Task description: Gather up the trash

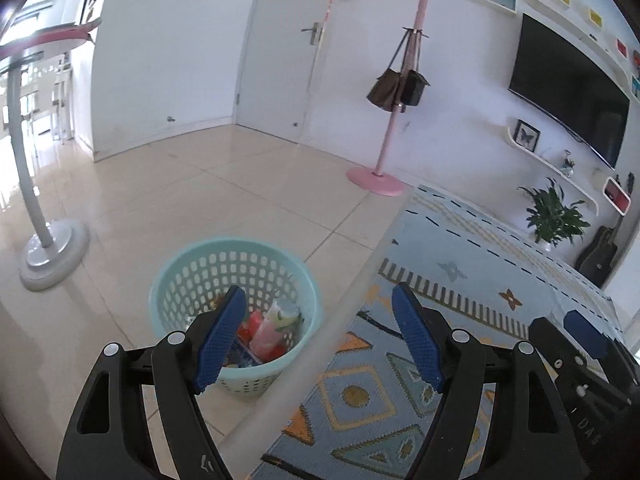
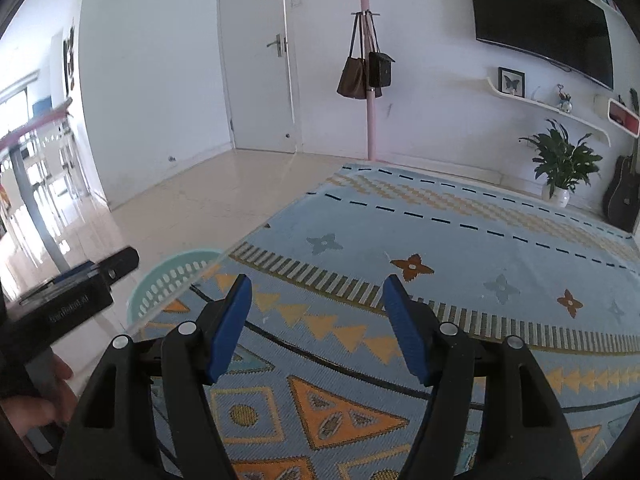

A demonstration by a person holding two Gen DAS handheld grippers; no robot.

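A teal perforated waste basket (image 1: 192,276) stands on the tiled floor beside a glass table edge (image 1: 344,312). It holds several pieces of trash (image 1: 268,328), among them red packaging and a pale bottle. My left gripper (image 1: 318,336) is open and empty, held above the table edge, its left finger over the basket. My right gripper (image 2: 316,324) is open and empty above the glass tabletop, with the patterned rug seen through it. The basket rim (image 2: 172,276) shows at the left in the right wrist view. The left gripper's body (image 2: 68,304) is also there.
A patterned blue rug (image 2: 440,240) lies under the glass table. A pink coat stand (image 1: 380,176) with bags stands by the wall. A grey lamp base (image 1: 52,252) is left of the basket. A potted plant (image 2: 560,168), guitar (image 2: 624,196) and wall TV (image 2: 544,24) are at the right.
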